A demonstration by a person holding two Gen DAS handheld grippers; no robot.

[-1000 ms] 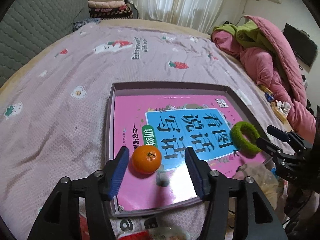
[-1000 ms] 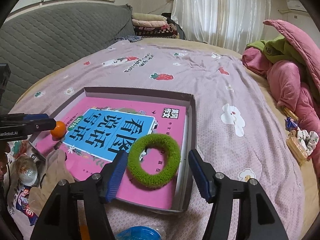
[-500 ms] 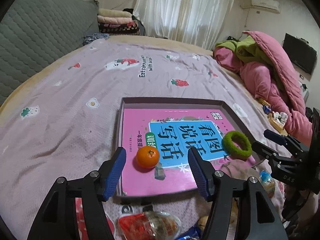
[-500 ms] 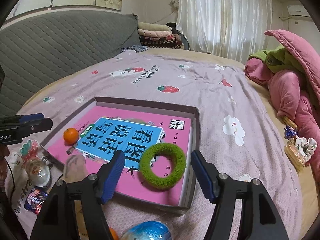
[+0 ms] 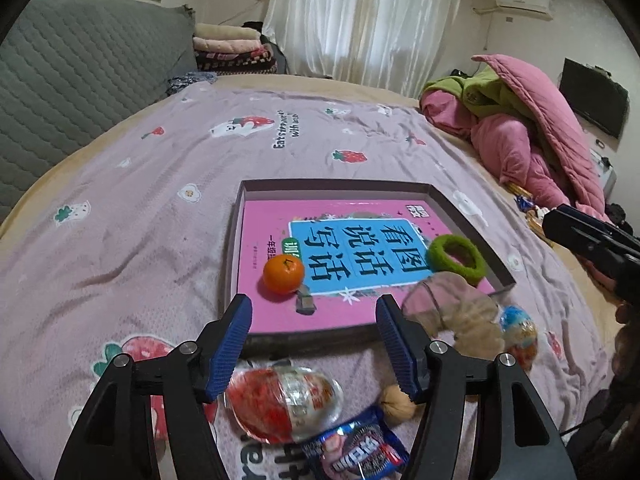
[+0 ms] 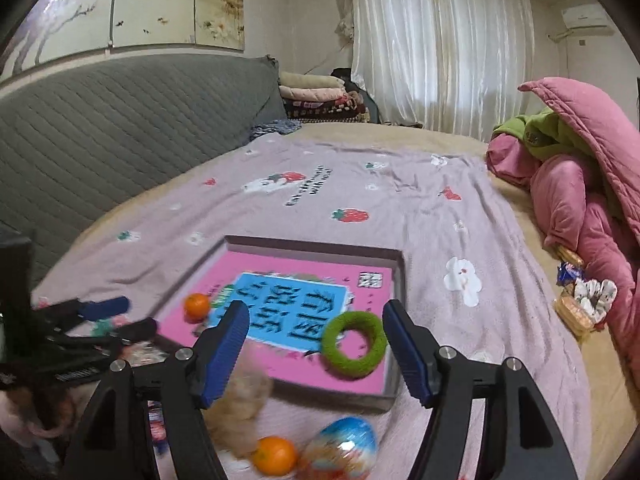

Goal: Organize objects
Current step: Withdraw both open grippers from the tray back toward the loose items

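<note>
A shallow grey tray (image 5: 336,185) (image 6: 312,246) lies on the bed with a pink and blue book (image 5: 360,248) (image 6: 288,312) inside. A tangerine (image 5: 283,274) (image 6: 197,306) and a fuzzy green ring (image 5: 456,258) (image 6: 354,345) rest on the book. My left gripper (image 5: 313,316) hovers open over the tray's near edge, short of the tangerine, holding nothing. My right gripper (image 6: 316,320) hangs above the tray's near side, just behind the ring. Its jaws are opening with nothing between them.
On the pink bedspread in front of the tray lie a red wrapped egg toy (image 5: 284,404), a blue snack packet (image 5: 356,448), a walnut (image 5: 396,402), a beige cloth (image 5: 452,316) (image 6: 244,396), a blue egg toy (image 5: 518,334) (image 6: 344,450) and a second tangerine (image 6: 275,455). Pink quilts (image 5: 532,128) pile up at the right.
Both grippers have drawn back and risen from the tray, leaving the tangerine and green ring on the book. Both jaws stand wider, and loose items in front of the tray have come into view.
</note>
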